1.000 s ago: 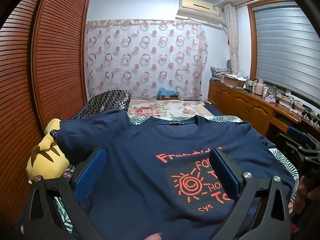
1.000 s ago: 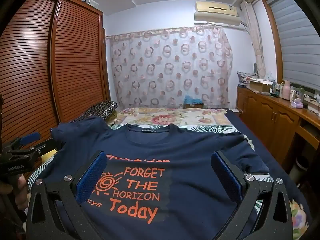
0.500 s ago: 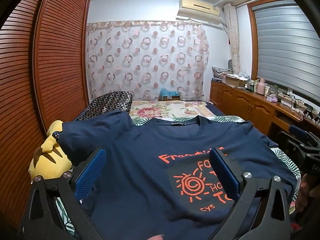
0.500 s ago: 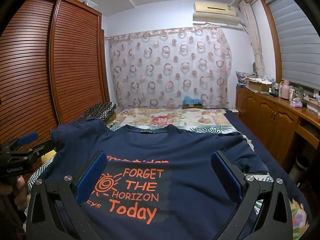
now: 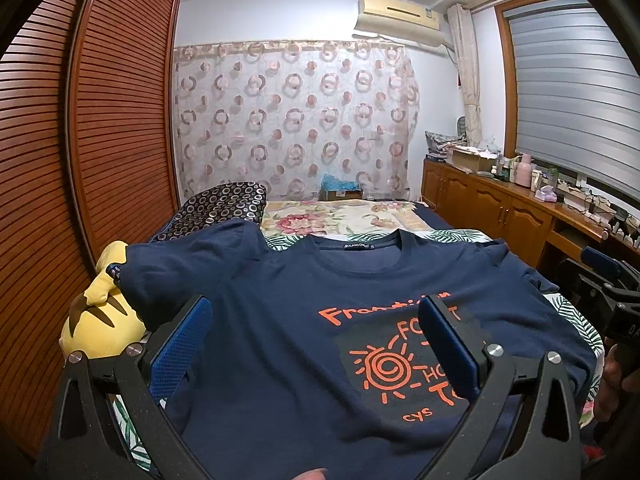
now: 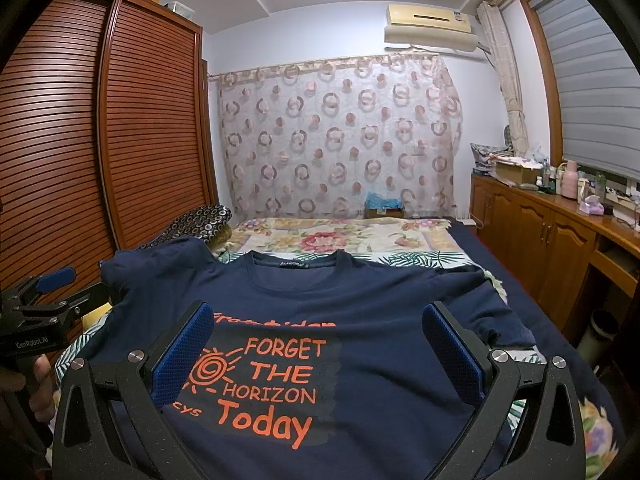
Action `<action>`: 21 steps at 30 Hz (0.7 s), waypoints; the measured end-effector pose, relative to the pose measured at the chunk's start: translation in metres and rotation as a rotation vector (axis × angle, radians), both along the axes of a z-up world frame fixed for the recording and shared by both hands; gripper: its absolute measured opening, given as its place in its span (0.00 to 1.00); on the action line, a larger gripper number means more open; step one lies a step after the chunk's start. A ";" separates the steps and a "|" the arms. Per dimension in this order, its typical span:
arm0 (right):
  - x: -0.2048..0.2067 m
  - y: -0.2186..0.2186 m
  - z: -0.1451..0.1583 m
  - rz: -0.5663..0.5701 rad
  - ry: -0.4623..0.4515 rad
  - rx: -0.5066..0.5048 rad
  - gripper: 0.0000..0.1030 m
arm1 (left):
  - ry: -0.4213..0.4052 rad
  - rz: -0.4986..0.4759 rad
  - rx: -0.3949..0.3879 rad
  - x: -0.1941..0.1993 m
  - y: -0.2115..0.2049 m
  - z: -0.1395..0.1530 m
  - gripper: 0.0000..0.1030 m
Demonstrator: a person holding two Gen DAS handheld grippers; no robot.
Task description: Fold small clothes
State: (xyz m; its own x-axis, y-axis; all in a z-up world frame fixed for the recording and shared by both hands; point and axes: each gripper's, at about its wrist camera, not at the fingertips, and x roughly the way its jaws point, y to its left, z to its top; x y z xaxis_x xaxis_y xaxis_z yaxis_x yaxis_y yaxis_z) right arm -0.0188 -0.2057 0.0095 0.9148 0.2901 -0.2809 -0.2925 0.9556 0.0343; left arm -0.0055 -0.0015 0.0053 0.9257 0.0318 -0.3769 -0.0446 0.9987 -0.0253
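Observation:
A navy T-shirt [image 5: 288, 320] with orange print lies spread face up on the bed, collar away from me; it also shows in the right wrist view [image 6: 384, 304]. Its left sleeve drapes over a yellow plush toy [image 5: 100, 320]. My left gripper [image 5: 316, 340] is open and empty, held above the shirt's left half. My right gripper [image 6: 316, 348] is open and empty above the printed chest. Each gripper shows at the edge of the other's view: the right one in the left wrist view [image 5: 600, 280], the left one in the right wrist view [image 6: 44, 292].
A floral bedspread [image 6: 340, 236] covers the bed beyond the shirt. A dark patterned pillow [image 5: 224, 208] lies at the far left. A slatted wooden wardrobe [image 6: 100, 140] stands left. A wooden cabinet [image 6: 552, 232] with clutter runs along the right.
Both grippers have risen and tilted up slightly, so the shirt sits a little lower in both views. Both stay open.

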 end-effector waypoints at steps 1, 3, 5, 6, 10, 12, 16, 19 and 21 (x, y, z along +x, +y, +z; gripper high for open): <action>0.000 0.000 0.000 0.000 0.000 0.000 1.00 | 0.001 -0.003 0.000 0.000 0.000 0.000 1.00; 0.000 0.000 0.000 0.000 0.001 0.000 1.00 | 0.000 -0.001 0.002 0.000 0.000 0.000 1.00; 0.000 0.001 0.000 0.000 0.003 0.001 1.00 | 0.000 -0.003 0.001 0.000 0.000 0.000 1.00; 0.000 0.001 0.000 0.000 0.003 0.002 1.00 | 0.000 -0.002 0.002 0.000 -0.001 0.000 1.00; 0.000 0.001 0.000 -0.001 0.003 0.002 1.00 | 0.001 -0.001 0.004 0.000 -0.001 0.001 1.00; 0.001 0.000 -0.001 -0.001 0.005 0.004 1.00 | -0.002 -0.001 0.003 0.000 0.000 0.001 1.00; 0.001 -0.001 -0.001 -0.002 0.005 0.004 1.00 | -0.003 -0.002 0.003 0.000 0.001 0.001 1.00; 0.001 -0.001 -0.001 -0.002 0.005 0.004 1.00 | -0.004 -0.002 0.004 0.000 0.002 0.002 1.00; 0.001 0.000 -0.001 -0.002 0.005 0.004 1.00 | -0.005 -0.001 0.003 0.000 0.001 0.002 1.00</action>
